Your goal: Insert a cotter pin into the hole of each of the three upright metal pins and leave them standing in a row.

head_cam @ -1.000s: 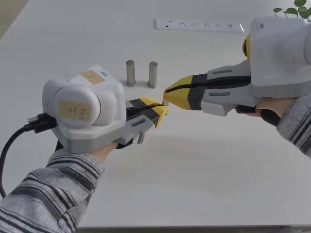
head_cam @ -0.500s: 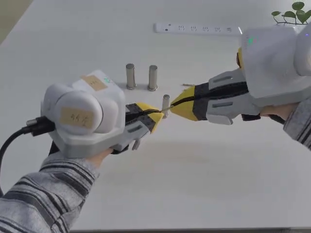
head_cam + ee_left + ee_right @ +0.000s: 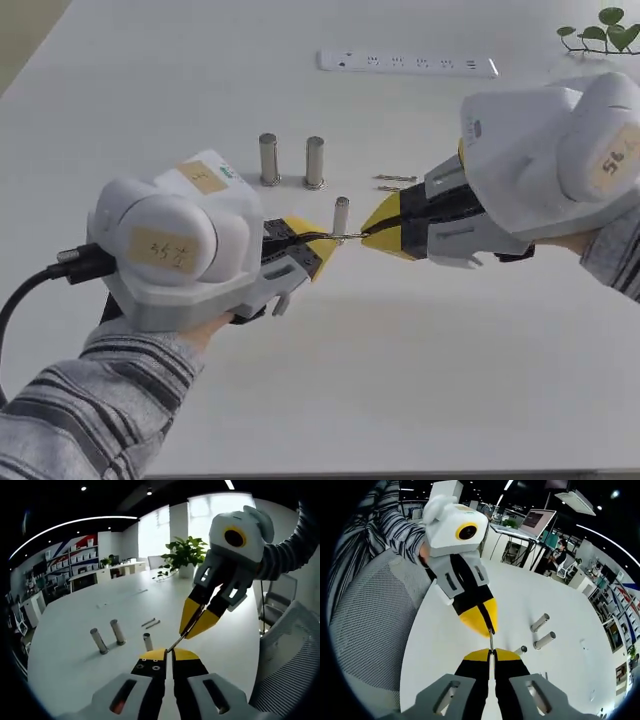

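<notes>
1. At the far left, I see a black cable (image 3: 25, 295) running out of the back of my left gripper (image 3: 326, 244), which is held over the white table (image 3: 400, 360).
2. My left gripper's jaws are closed down to the yellow tips. In the left gripper view they pinch the near end of a thin cotter pin (image 3: 177, 641).
3. Behind that gripper, the left metal pin (image 3: 268, 158) and the middle metal pin (image 3: 315, 161) stand upright side by side, near each other but apart.
4. The third metal pin (image 3: 341, 214) stands upright to their right and closer to me, out of line with the other two. It is just behind the gap between my two grippers.
5. The cotter pin bridges that gap, crossing low in front of the third metal pin. I cannot tell whether it touches it.
6. My right gripper (image 3: 366, 232) faces the left one, tip to tip. In the right gripper view its jaws are closed on the other end of the cotter pin, so each gripper has one end.
7. Spare cotter pins (image 3: 396, 181) lie flat on the table behind the right gripper's tips.
8. At the far edge is a white power strip (image 3: 407, 62), with a plant (image 3: 600, 28) at the right corner.
</notes>
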Tool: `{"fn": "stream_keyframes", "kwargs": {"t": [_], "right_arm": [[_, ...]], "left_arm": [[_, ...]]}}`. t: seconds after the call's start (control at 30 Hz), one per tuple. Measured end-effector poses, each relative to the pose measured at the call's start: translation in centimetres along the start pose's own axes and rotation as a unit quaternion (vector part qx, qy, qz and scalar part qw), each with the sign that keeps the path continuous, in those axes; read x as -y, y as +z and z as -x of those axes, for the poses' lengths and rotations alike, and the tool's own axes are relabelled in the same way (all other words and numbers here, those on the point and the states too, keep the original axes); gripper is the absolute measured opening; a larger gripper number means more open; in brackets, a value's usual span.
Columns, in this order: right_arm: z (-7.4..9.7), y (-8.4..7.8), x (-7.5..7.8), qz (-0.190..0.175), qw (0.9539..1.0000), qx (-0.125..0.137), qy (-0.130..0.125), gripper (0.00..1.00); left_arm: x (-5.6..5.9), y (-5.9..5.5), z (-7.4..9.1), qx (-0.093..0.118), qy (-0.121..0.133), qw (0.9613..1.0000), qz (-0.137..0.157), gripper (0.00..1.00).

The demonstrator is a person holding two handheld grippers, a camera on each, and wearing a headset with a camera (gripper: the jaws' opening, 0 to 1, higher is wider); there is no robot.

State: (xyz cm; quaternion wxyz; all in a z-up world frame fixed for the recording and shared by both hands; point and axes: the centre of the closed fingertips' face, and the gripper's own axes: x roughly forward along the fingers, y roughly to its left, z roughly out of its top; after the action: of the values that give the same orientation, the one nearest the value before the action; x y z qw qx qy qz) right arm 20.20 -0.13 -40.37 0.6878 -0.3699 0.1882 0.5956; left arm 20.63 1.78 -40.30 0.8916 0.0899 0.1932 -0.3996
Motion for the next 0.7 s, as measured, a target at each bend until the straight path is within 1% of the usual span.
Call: {"fn": "stream_keyframes", "kwargs": {"t": [0.1, 0.2, 0.33, 0.47, 0.7], "right_arm": [[-0.11, -0.41, 0.18, 0.018, 0.9997, -0.016, -0.008, 0.00], [-0.13, -0.46, 0.29, 0.022, 0.9996, -0.015, -0.011, 0.00], [-0.12, -0.41, 0.36, 0.041, 0.9989, -0.017, -0.017, 0.00], [-0.05, -0.37, 0.43, 0.043, 0.9987, -0.016, -0.021, 0.00], [-0.02, -0.72, 0.73, 0.042, 0.9985, -0.018, -0.029, 0.00]], "left_arm": [[0.13, 0.22, -0.01, 0.004, -0.003, 1.0000, 0.003, 0.00], [0.22, 0.26, 0.00, 0.006, -0.004, 1.0000, 0.004, 0.00], [0.37, 0.15, 0.02, 0.004, -0.006, 1.0000, 0.005, 0.01], [0.20, 0.20, 0.06, 0.007, -0.003, 0.9999, 0.009, 0.05], [-0.43, -0.20, -0.02, 0.004, 0.008, 0.9998, 0.020, 0.14]]}}
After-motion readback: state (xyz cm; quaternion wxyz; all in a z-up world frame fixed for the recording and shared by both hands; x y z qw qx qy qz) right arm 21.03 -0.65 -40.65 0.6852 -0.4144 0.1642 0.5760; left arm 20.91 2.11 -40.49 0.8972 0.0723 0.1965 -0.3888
